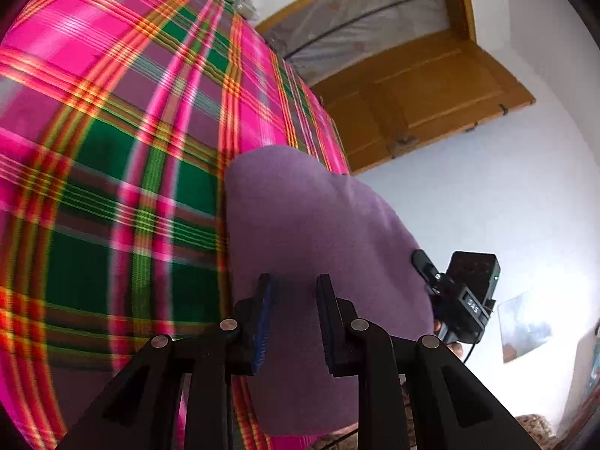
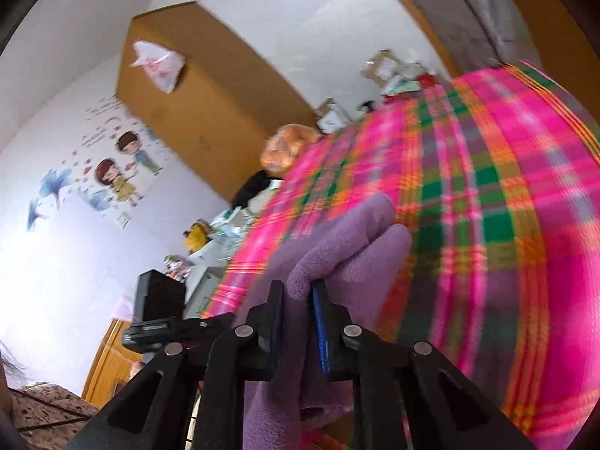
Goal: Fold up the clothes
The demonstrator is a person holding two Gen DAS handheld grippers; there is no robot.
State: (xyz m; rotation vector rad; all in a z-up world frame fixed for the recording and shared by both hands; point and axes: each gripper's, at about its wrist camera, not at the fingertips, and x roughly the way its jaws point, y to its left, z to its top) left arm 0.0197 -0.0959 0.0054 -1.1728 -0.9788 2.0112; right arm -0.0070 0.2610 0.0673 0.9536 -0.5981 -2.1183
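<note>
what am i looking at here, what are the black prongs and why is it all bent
No robot: a person holds a two-finger tool in each hand, each with a wide-angle camera looking along its fingers, which bends the picture. One picture is from the left tool, the other from the right tool. The black prongs are the tools' fingers. Both pinch a purple cloth, lifted over a bed with a pink and green plaid blanket; the aim is folding it. In the left picture the other tool shows past the cloth. Behind are a wooden door and wall stickers.
</note>
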